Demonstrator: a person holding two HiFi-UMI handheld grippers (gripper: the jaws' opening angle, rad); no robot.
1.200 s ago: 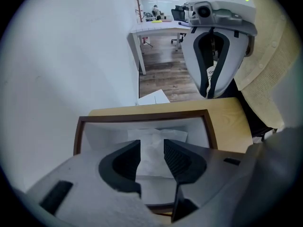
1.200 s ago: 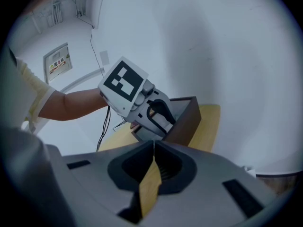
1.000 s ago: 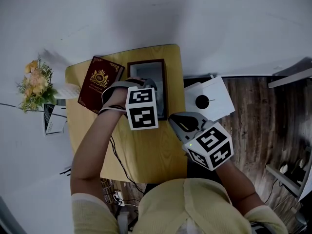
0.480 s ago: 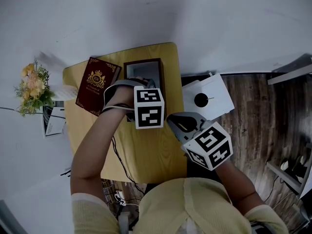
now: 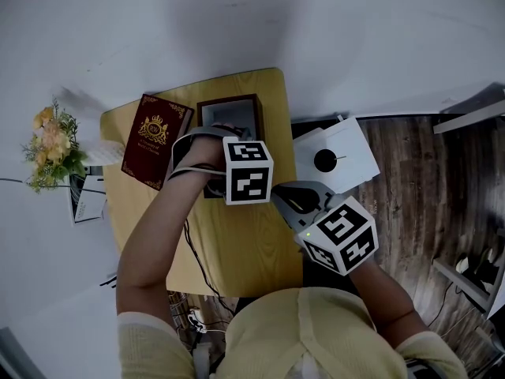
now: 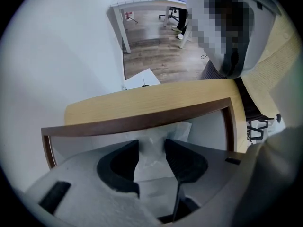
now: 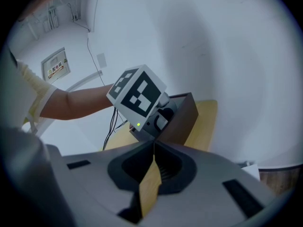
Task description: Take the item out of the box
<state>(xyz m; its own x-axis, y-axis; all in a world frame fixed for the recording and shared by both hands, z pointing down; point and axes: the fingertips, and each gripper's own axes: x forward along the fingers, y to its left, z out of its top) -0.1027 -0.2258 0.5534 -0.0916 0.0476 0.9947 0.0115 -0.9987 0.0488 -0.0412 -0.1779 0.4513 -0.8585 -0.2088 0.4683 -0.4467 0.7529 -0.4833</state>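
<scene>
A person in a pale yellow top (image 5: 316, 330) works two hand-held grippers over a small yellow wooden counter (image 5: 245, 243) set against a white wall. The left gripper (image 6: 151, 143) points straight down into the open dark-brown box (image 5: 229, 101) at the counter's far edge, its marker cube (image 5: 248, 170) uppermost. Its jaws have just drawn in a little but stand wide apart. The item (image 6: 149, 167), a crumpled white wrapped bundle, lies on the box's pale lining between them and spreads past the right jaw. Whether the pads touch it can't be told, and no squeeze shows. The item sits inside the box, approx. mid-width, below the brown rim. The right gripper (image 7: 154, 148) is held off the counter's near right corner, angled down toward the box and well apart from it. Its jaws are closed tip to tip w/ nothing in them, only a sliver of counter showing through the slit behind. On the counter's left, just beside the box, lies a maroon cover (image 5: 154, 136) w/ a gold crest. Off the counter to the left stands a bunch of flowers (image 5: 54, 144). To the right, a white square unit (image 5: 335, 160) w/ a dark round spot rests on the wood floor (image 5: 410, 188).
</scene>
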